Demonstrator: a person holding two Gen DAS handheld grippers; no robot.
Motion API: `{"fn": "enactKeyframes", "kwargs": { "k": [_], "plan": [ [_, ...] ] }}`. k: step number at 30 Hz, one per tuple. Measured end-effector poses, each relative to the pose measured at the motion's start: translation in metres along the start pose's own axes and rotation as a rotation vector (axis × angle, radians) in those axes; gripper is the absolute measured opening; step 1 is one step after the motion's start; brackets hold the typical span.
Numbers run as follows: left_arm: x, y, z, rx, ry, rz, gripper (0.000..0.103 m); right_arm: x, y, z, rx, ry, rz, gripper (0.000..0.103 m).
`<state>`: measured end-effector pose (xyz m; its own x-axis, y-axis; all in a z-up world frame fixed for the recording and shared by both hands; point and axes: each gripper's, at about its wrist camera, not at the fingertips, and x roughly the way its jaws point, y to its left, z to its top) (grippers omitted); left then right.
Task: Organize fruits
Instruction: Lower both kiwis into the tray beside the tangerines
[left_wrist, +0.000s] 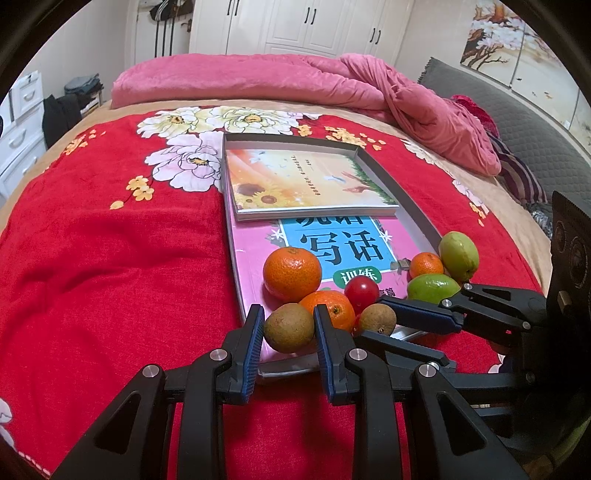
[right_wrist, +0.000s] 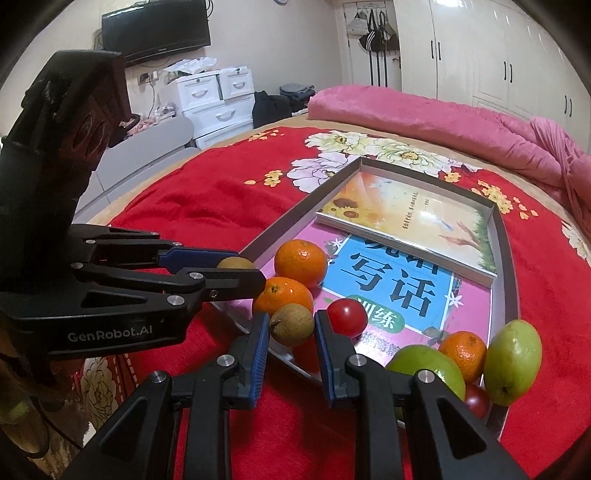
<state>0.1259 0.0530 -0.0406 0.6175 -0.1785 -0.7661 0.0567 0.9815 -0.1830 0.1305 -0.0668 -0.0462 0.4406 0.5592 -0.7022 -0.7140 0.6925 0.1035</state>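
The left hand-held gripper (left_wrist: 289, 326) is clamped on a small round brownish-tan longan fruit (left_wrist: 289, 327), its blue ribbed pads pressing both sides at the near edge of a shallow grey rectangular cardboard tray (left_wrist: 399, 184). The right hand-held gripper (right_wrist: 291, 325) grips a second brownish longan (right_wrist: 292, 324) the same way, just beside the first one. The tray lies on a bed covered by a red flower-printed blanket (left_wrist: 110, 240), and inside it a pink and blue exercise book (left_wrist: 343, 243) lies under a smaller book with a sunflower cover (left_wrist: 303, 181). On the pink book rest a large orange mandarin (left_wrist: 291, 273), a second mandarin (left_wrist: 328, 308) touching it, and a red cherry tomato (left_wrist: 362, 291). Towards the tray's right side sit a smaller mandarin (left_wrist: 426, 265) and two smooth green oval fruits, one (left_wrist: 458, 256) at the rim, the other (left_wrist: 434, 288) nearer the right gripper
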Motion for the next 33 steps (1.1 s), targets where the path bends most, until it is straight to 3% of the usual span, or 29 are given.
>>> {"fn": "enactKeyframes", "kwargs": {
  "k": [33],
  "plan": [
    [0.0000,0.0057,-0.0008,-0.044,-0.001,-0.041,0.029,-0.0084,-0.0036,-0.0034,0.038,-0.008,0.021,0.037]
  ]
}}
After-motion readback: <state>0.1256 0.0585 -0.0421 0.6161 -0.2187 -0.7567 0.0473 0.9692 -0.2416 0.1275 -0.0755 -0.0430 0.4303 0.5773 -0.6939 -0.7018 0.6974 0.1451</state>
